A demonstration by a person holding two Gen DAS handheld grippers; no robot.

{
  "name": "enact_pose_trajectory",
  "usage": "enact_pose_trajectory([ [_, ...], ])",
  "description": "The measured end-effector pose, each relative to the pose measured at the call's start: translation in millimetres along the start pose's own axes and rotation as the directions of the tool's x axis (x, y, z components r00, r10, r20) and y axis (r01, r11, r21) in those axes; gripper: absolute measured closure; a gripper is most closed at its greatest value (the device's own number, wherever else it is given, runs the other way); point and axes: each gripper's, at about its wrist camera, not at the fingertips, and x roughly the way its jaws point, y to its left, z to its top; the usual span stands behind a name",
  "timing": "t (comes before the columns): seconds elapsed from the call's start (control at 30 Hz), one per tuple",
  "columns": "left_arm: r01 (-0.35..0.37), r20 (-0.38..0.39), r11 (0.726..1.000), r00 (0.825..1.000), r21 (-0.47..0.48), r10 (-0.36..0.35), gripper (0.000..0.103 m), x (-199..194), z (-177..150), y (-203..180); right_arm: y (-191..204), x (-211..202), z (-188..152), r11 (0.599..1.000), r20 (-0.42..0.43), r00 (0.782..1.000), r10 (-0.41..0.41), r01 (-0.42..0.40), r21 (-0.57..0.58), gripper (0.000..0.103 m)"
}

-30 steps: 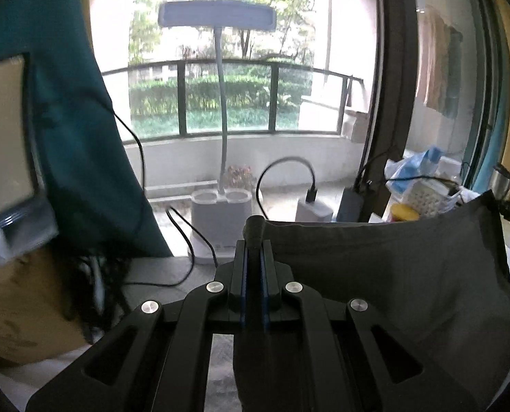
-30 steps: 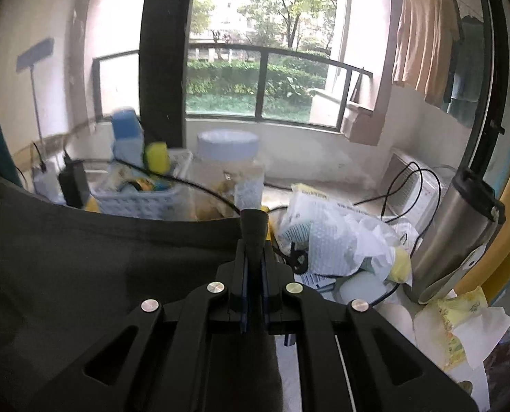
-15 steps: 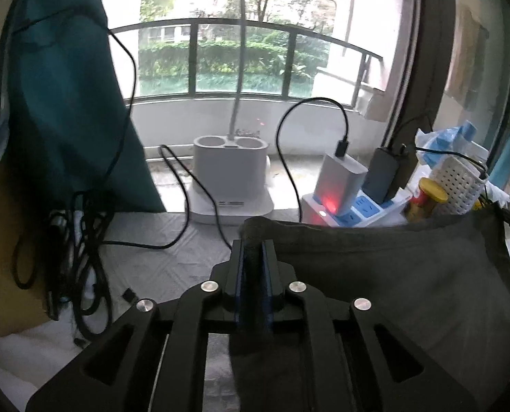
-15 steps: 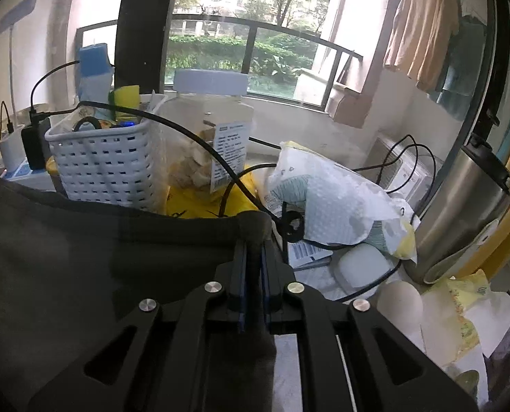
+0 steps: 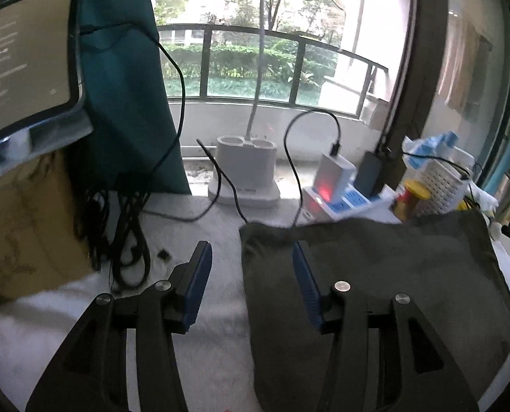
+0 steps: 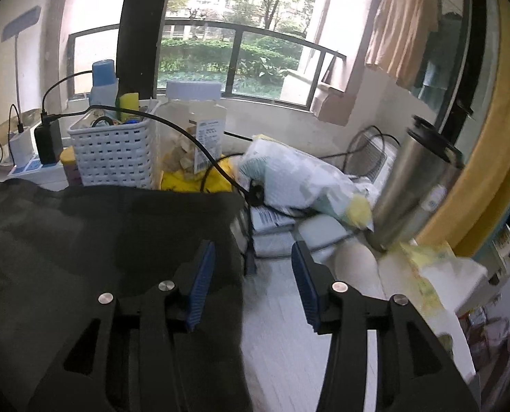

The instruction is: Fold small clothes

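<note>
A dark grey-green cloth (image 5: 375, 274) lies flat on the white table (image 5: 193, 226). In the left wrist view its far left corner sits between the fingers of my left gripper (image 5: 250, 245). The jaws are opening and the blue pads (image 5: 198, 278) stand apart from the fabric. In the right wrist view the same cloth (image 6: 100, 240) fills the left side. Its far right corner lies partly between the fingers of my right gripper (image 6: 252, 243), whose jaws are also opening with no pad pressing on it.
Behind the cloth stand a white lamp base (image 5: 246, 175), a power strip with chargers (image 5: 340, 195), a white basket (image 6: 112, 154), a jar (image 6: 193, 130), a plastic bag (image 6: 299, 178) and a steel mug (image 6: 416, 185). Cables (image 5: 128, 233) and a cardboard box (image 5: 21, 223) lie left.
Both grippers were shut on the cloth's upper corners and held them up. Now both have opened and the cloth lies on the table with its corners let go.
</note>
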Motion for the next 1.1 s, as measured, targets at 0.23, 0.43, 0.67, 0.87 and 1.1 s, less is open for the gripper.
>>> enact_pose_trajectory([
  [0.23,0.021,-0.014,0.999,1.0,-0.028,-0.021,0.051,-31,-37,-1,-22,-30,-37,0.998,-0.038,0.999,-0.012,0.015,0.06,0.056],
  [0.43,0.007,-0.051,0.999,0.999,-0.045,-0.009,0.051,-54,-70,6,-34,-49,-68,0.995,-0.068,0.998,0.0,0.007,0.099,0.056],
  [0.67,-0.007,-0.113,0.998,0.994,-0.062,0.0,0.051,-88,-110,15,-41,-66,-98,0.992,-0.098,0.995,0.023,-0.011,0.129,0.056],
  [0.87,0.054,-0.156,0.998,0.986,-0.043,-0.06,0.051,-111,-139,-2,-41,-78,-114,0.99,-0.113,0.993,0.045,-0.029,0.139,0.056],
  [1.1,0.104,-0.186,0.993,0.976,-0.057,-0.113,0.051,-119,-153,-17,-41,-91,-128,0.988,-0.125,0.99,0.058,-0.039,0.152,0.056],
])
